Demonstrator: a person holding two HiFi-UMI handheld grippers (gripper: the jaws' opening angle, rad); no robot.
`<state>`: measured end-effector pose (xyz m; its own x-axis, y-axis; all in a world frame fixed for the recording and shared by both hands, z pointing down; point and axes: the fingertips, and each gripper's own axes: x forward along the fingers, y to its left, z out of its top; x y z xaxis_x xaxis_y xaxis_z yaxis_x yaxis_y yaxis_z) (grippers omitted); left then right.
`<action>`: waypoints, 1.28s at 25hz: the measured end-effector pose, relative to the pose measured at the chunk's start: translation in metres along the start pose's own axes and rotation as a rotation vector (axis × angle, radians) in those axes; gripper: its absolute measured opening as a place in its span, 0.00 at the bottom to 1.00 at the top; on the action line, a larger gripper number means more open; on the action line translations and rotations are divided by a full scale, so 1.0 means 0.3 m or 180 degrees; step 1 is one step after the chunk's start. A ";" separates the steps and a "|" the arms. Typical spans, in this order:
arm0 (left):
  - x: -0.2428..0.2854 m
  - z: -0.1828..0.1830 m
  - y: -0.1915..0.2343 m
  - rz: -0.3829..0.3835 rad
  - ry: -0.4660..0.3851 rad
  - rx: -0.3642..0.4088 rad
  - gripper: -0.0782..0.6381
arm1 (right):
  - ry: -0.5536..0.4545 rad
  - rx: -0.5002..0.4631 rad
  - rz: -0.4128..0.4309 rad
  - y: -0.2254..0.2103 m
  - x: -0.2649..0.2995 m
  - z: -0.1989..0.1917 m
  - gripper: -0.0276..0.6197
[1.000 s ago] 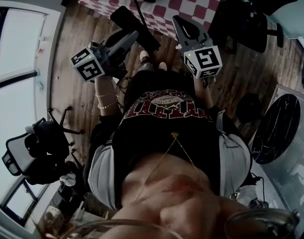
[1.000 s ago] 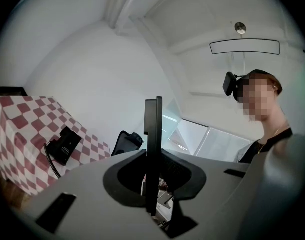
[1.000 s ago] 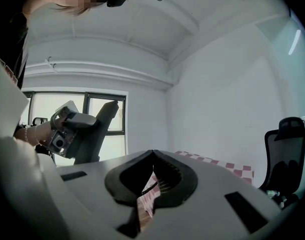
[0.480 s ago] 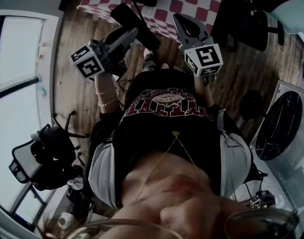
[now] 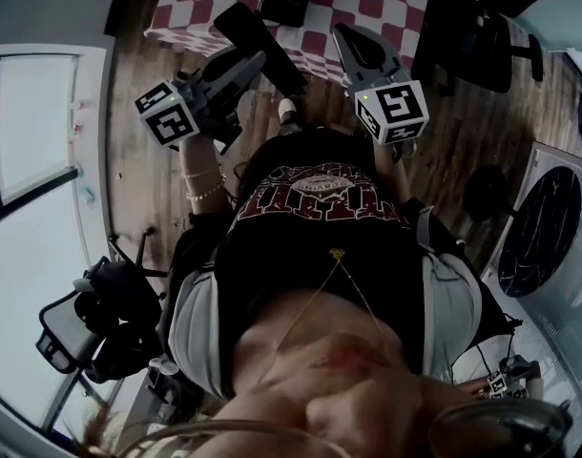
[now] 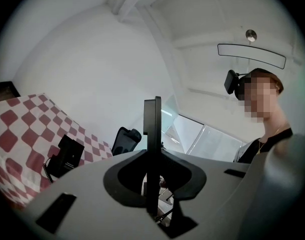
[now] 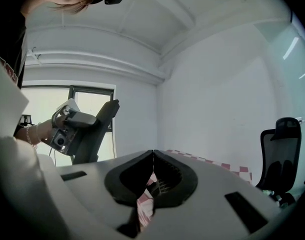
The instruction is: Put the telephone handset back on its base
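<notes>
As both tools are held up in front of the person's chest, we go from the left: bright window (image 5: 33,113), then a black office chair (image 5: 95,303) on the wood floor (image 5: 143,189). Next is the left gripper (image 6: 152,102), with a bead bracelet (image 5: 205,195) on the wrist that holds it. Its own view shows the two long black jaws pressed flat together with nothing between them, tilted upward. Low at the left of that view we see the checked table (image 6: 17,124), red and white. The black telephone (image 6: 66,155) lies on it, with a coiled cord (image 6: 45,170) at its left edge. The telephone is well apart from both grippers, at the table's far side in the head view. We can't tell whether the handset sits on its base, it's too small and dark.

Right of centre is the right gripper (image 7: 152,153). Its jaws are closed tip to tip and empty, with only a strip of the checked cloth visible beyond them. In the head view it sits just beside the left gripper, level with it, near the table's front edge. Further right in the right gripper view we see a second black chair (image 7: 278,154) against the white wall
</notes>
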<state>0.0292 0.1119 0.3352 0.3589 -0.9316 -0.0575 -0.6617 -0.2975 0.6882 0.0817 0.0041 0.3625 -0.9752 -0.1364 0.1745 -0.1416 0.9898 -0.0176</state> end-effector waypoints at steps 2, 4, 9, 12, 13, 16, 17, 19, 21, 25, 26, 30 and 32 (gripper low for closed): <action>0.002 0.024 0.027 -0.0049 0.0048 0.0006 0.22 | 0.0015 0.0004 -0.0050 -0.008 0.033 0.002 0.07; 0.005 0.051 0.053 -0.0101 0.0091 0.0013 0.22 | 0.0010 0.0008 -0.0099 -0.016 0.065 0.010 0.07; 0.006 0.088 0.094 -0.0195 0.0177 0.0032 0.22 | -0.0016 0.0023 -0.0217 -0.030 0.109 0.022 0.07; -0.004 0.102 0.120 -0.0221 0.0209 -0.0005 0.22 | -0.0011 0.0039 -0.0269 -0.037 0.136 0.023 0.07; -0.008 0.106 0.131 -0.0219 0.0228 -0.0016 0.22 | -0.0006 0.0047 -0.0284 -0.038 0.147 0.023 0.07; -0.024 0.114 0.158 -0.0217 0.0283 -0.0024 0.22 | -0.0015 0.0048 -0.0326 -0.038 0.177 0.027 0.07; -0.029 0.117 0.164 -0.0220 0.0288 -0.0028 0.22 | -0.0017 0.0041 -0.0339 -0.038 0.186 0.028 0.07; -0.037 0.125 0.176 -0.0218 0.0288 -0.0038 0.22 | -0.0002 0.0027 -0.0356 -0.038 0.203 0.026 0.07; -0.045 0.134 0.186 -0.0210 0.0281 -0.0041 0.22 | 0.0013 0.0027 -0.0360 -0.040 0.219 0.027 0.07; -0.052 0.143 0.203 -0.0197 0.0225 -0.0118 0.22 | 0.0043 0.0032 -0.0342 -0.043 0.248 0.027 0.07; -0.050 0.138 0.208 -0.0189 0.0221 -0.0144 0.22 | 0.0055 0.0025 -0.0333 -0.045 0.254 0.026 0.07; -0.027 0.135 0.231 -0.0166 0.0256 -0.0150 0.22 | 0.0066 -0.0009 -0.0315 -0.073 0.281 0.035 0.07; -0.007 0.148 0.246 -0.0153 0.0248 -0.0148 0.22 | 0.0054 -0.0001 -0.0300 -0.096 0.296 0.042 0.07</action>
<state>-0.0496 0.0827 0.3539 0.4410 -0.8968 -0.0361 -0.6119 -0.3298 0.7189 -0.0030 -0.0371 0.3661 -0.9545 -0.2283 0.1919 -0.2326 0.9726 0.0001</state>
